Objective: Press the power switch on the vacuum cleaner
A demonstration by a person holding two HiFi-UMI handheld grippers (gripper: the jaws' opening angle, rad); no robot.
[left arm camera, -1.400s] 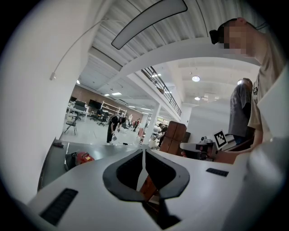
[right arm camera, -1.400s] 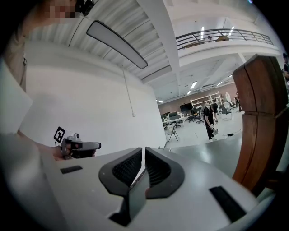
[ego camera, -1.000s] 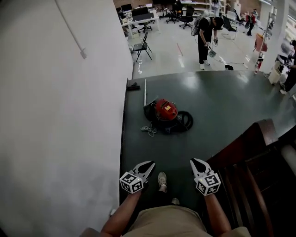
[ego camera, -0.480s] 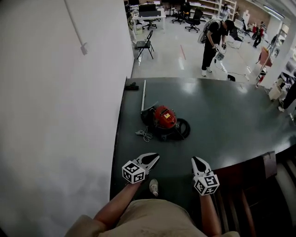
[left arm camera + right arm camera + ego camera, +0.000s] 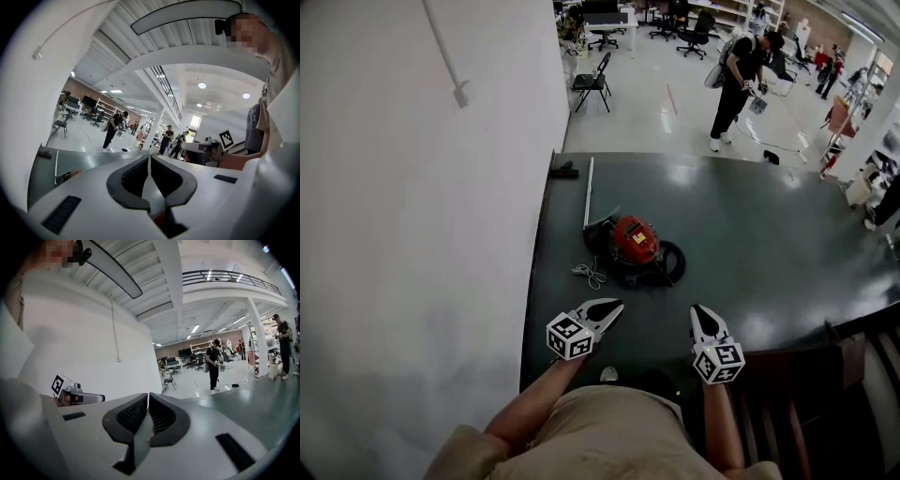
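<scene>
The red vacuum cleaner sits on the dark green floor mat, with its black hose coiled on its right side. Its silver wand lies along the wall side, and a white cord is bundled at its front left. My left gripper and right gripper are held out in front of my body, both shut and empty, well short of the vacuum. In the left gripper view the shut gripper points over the mat, with the vacuum small at the far left. The right gripper is likewise shut.
A white wall runs along the left edge of the mat. Dark wooden stairs stand at the lower right. A person stands on the light floor beyond the mat, near a folding chair and desks. A small dark object lies at the mat's far-left corner.
The view has shifted slightly forward and left; the vacuum stays put. Both grippers remain shut at about the same height. My foot has slipped almost out of sight under my body.
</scene>
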